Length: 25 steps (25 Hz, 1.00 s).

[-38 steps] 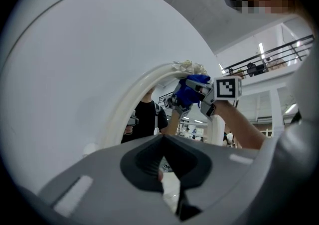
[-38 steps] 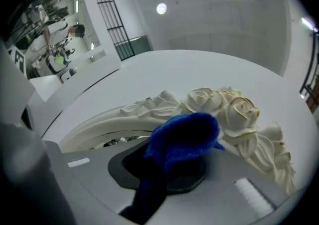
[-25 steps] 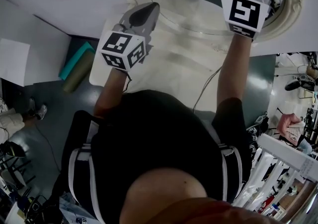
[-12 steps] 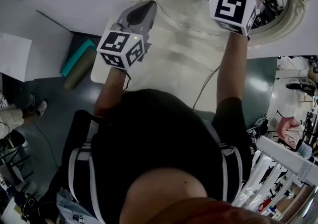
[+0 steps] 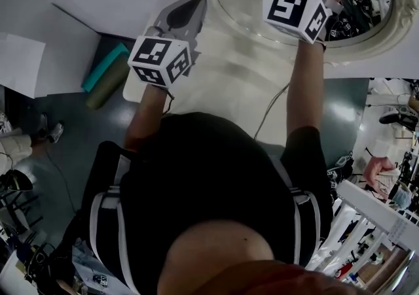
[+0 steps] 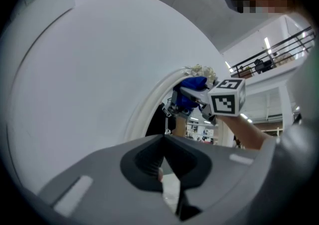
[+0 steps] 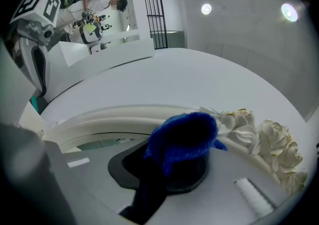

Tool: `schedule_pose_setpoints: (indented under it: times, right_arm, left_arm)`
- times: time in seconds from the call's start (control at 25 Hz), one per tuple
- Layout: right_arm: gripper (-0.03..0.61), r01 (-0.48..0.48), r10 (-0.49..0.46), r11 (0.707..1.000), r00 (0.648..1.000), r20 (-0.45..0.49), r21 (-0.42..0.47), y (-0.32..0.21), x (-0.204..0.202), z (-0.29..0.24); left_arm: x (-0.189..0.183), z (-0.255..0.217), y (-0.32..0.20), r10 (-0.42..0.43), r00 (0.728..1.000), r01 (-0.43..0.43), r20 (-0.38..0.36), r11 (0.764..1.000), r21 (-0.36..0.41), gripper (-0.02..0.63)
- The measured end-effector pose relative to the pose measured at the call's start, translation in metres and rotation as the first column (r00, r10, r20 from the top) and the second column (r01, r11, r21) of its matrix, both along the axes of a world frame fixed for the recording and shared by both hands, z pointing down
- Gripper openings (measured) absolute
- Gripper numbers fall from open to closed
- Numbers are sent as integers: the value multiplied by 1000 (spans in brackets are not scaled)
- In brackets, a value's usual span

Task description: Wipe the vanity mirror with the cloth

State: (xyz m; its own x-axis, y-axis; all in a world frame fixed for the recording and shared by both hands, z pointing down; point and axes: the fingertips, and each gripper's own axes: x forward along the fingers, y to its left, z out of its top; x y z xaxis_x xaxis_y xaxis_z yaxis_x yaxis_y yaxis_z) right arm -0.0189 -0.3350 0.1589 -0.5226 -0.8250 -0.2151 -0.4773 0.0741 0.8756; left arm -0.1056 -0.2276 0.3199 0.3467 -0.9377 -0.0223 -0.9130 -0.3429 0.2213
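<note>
Nearest the head camera is the person's black shirt (image 5: 209,182), with both bare forearms reaching toward 12 o'clock over a white desk (image 5: 222,87). A thin cable (image 5: 272,112) trails across the desk beside the right forearm. Off the desk's edge at 9 o'clock, a teal roll (image 5: 105,78) lies on the dark floor (image 5: 72,137). The left claw (image 5: 195,6) is at about 11 o'clock, over the desk's far edge and just short of the mirror's frame. In its own view the left claw's jaws are pressed together at the tips with nothing between them, and they point at the plain white wall (image 6: 99,69) beside the frame. The right claw (image 7: 174,161) is farther out at about 1 o'clock, raised in front of the vanity mirror (image 5: 258,12). Its jaws pinch a bunched blue cloth (image 7: 187,134), which bulges out past the tips. The cloth sits at the inner edge of the cream oval frame (image 7: 94,119), with the moulded roses (image 7: 271,144) just beside it at 3 o'clock. Whether the cloth touches the glass cannot be told. From the left gripper view the same cloth shows as a blue wad against the mirror, just under the rose moulding at the top of the frame.
</note>
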Motion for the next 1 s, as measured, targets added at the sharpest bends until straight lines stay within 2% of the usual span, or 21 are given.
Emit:
schedule_pose_setpoints:
  times: [0.24,0.52,0.72,1.0]
  right_arm:
    - [58,-3,3,1000,999,-37,17,-2,-12,16]
    - [58,10,-10,1000,990,-138,-2,-5,-30,45]
    - [58,32,-36,999,970,-242,-17,20,-65,91]
    - [58,37,-39,999,931,-362,-12,13,-78,153]
  left_arm:
    - [1,2,-1,7,1000,-7,5,1000,-10,9]
    - [-6,4,-1,-2,1000,2,11,1000,-27,9]
    - [-26,1,26,-24,1000,24,7,999,-26,9]
    - [-36,11,25,-45,999,45,-3,998,-48,9]
